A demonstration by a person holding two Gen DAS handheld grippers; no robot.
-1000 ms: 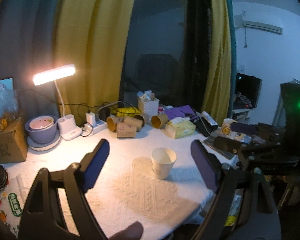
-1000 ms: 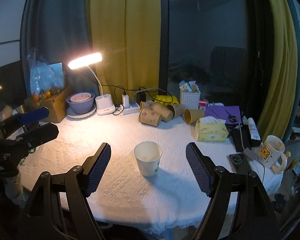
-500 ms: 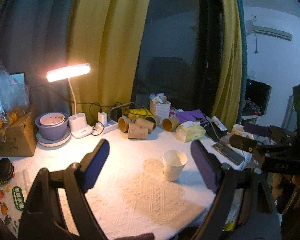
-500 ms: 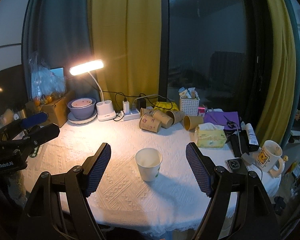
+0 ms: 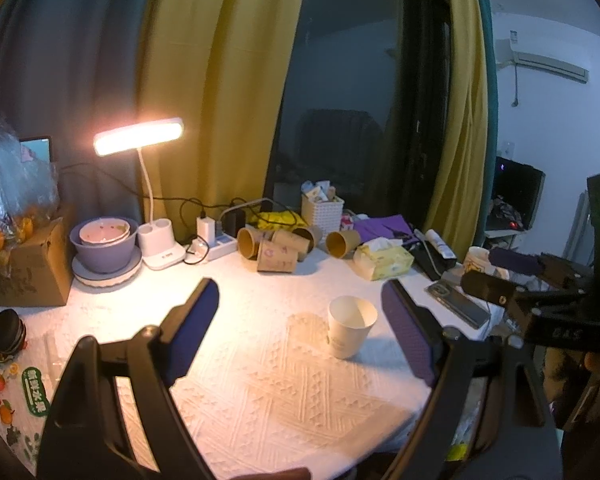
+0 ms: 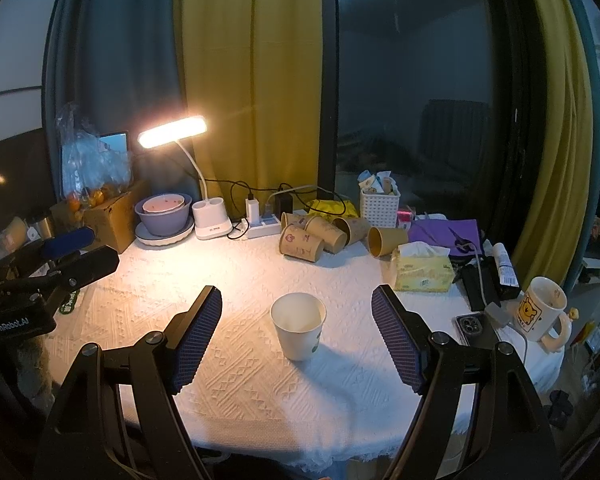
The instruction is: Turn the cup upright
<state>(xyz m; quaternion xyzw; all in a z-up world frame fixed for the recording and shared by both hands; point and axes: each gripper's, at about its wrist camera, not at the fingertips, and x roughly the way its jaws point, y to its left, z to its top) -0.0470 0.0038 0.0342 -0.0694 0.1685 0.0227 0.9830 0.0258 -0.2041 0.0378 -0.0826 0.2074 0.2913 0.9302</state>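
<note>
A white paper cup (image 5: 350, 331) stands upright, mouth up, on the white tablecloth (image 5: 260, 392); it also shows in the right wrist view (image 6: 299, 325). My left gripper (image 5: 304, 336) is open and empty, held back above the near part of the table, with the cup ahead and to the right between its fingers. My right gripper (image 6: 298, 334) is open and empty, the cup standing apart between and beyond its fingertips. Each gripper shows at the edge of the other's view, left gripper (image 6: 48, 264), right gripper (image 5: 532, 292).
Several brown paper cups (image 6: 320, 236) lie on their sides at the back. Around them are a lit desk lamp (image 6: 204, 208), a power strip (image 6: 260, 228), stacked bowls (image 6: 164, 216), a tissue box (image 6: 422, 268), a white basket (image 6: 380, 204), a phone (image 6: 474, 326) and a mug (image 6: 542, 314).
Both grippers have drawn back and up from the cup, so more of the table shows. The cup has stayed upright in place. Both stay open.
</note>
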